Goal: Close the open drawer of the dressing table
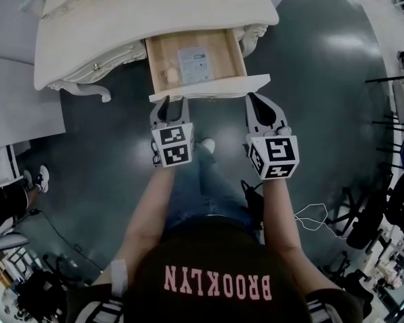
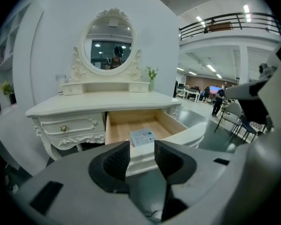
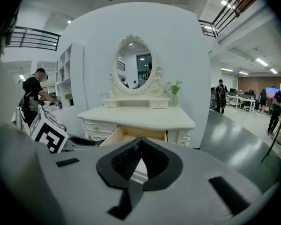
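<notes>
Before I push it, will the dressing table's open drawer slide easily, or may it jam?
The drawer looks like rigid wood, unlikely to flex. Holding little but a paper sheet, it is probably light. With left gripper and right gripper near opposite ends, it should slide without skewing.

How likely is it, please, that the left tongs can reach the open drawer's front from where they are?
Very likely, yes: the left tongs sit open right at the drawer front, which shows between their tips, with nothing in the way. Whether they touch it is unclear.
</notes>
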{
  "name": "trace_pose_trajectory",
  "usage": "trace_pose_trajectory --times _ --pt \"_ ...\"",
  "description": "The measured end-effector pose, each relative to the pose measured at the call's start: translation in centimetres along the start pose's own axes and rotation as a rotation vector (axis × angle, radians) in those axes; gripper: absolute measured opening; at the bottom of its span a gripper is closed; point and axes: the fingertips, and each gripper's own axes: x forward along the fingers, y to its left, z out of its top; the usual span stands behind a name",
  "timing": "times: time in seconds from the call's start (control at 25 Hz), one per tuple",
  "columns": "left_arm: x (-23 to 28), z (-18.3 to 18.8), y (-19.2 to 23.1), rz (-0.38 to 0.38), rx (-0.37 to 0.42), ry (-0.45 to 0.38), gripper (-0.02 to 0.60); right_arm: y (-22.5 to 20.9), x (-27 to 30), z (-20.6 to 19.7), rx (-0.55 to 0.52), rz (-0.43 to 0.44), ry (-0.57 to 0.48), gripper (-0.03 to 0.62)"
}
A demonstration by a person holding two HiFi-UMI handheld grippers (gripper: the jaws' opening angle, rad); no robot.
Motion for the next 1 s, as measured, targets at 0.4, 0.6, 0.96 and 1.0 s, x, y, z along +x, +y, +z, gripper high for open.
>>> trace_pose_trajectory --times 0.4,0.6,0.96,1.0 --pt "2.3 -6.4 1.3 0.088 -0.13 0.158 0.155 -0.1 -0.5 -0.3 -0.006 -0.017 0.007 -0.003" --pt "3.8 -7.0 0.9 0.077 -0.096 0.151 0.155 -0.4 -0.7 -0.5 -0.011 -0.022 0.01 -0.003" --pt "4.6 -6.1 0.8 0.099 -0.105 0.156 0.153 -1.5 -0.8 0.3 -0.028 -0.023 -0.001 -0.003" --pt "4.7 -6.0 0.8 0.102 -0.103 0.155 0.153 -1.7 -0.8 0.3 -0.027 -0.023 -0.002 -0.003"
